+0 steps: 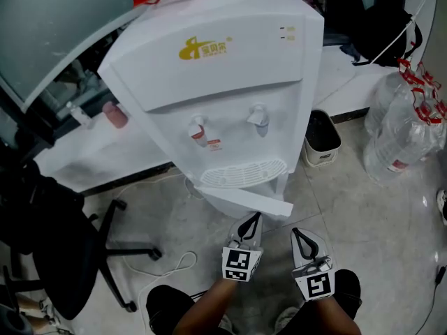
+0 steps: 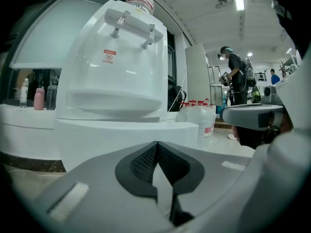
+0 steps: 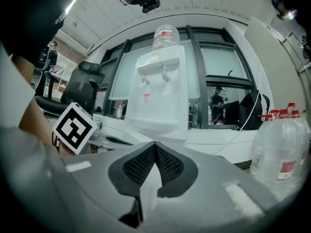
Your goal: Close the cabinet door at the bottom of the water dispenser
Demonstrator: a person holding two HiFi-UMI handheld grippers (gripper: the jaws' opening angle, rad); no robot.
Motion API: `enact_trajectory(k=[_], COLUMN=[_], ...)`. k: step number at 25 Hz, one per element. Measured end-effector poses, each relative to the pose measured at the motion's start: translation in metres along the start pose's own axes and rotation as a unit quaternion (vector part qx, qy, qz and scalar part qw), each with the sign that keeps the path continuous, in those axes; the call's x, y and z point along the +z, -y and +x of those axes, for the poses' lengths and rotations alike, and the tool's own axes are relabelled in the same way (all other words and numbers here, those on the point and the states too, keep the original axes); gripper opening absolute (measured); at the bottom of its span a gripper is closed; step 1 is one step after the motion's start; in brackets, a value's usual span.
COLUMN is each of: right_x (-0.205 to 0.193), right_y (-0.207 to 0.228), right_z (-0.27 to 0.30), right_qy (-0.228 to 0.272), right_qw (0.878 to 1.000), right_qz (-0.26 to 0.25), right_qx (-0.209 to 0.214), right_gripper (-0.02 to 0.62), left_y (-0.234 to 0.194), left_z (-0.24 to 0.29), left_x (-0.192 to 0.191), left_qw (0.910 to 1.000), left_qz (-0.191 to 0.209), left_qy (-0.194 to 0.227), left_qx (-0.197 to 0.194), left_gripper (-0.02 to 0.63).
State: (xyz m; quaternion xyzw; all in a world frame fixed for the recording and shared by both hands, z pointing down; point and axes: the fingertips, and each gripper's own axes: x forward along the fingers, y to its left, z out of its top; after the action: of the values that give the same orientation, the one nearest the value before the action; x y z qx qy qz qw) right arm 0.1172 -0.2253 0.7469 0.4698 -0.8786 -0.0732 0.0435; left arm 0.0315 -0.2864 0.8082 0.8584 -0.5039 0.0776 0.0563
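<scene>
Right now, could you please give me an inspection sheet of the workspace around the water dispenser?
Surface: glossy light floor.
Job's things: white water dispenser; its bottom cabinet door stands open, swung outward.
Clutter: large water bottles, small bin, black office chair, pink bottle on the ledge.
Grippers: left hand-held gripper and right hand-held gripper both shut, empty, close to the door; contact unclear.
Cables: white cable looped on the floor.
Surroundings: windows behind; a person stands in the background.
</scene>
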Motion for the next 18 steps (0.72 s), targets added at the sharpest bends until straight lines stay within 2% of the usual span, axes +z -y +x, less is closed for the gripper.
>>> enact_trajectory(k=[12,18], right_x=[0.002,-0.004], right_y=[-0.002,0.002], right_z=[0.001,-0.003], right_qy=[0.010,-0.005], right_qw=[1.000,1.000], right_qz=[0.017,0.026], right_qx=[0.000,-0.004], right_gripper=[0.003,0.003], left_y=[-0.004,-0.006], left_z=[0.030,0.046], left_x=[0.008,0.013], left_qw=[0.9999,0.9997], left_qz=[-0.016,-0.020], left_qy=[0.003,0.009], left_qx=[0.006,-0.003], left_gripper=[0.018,0.018])
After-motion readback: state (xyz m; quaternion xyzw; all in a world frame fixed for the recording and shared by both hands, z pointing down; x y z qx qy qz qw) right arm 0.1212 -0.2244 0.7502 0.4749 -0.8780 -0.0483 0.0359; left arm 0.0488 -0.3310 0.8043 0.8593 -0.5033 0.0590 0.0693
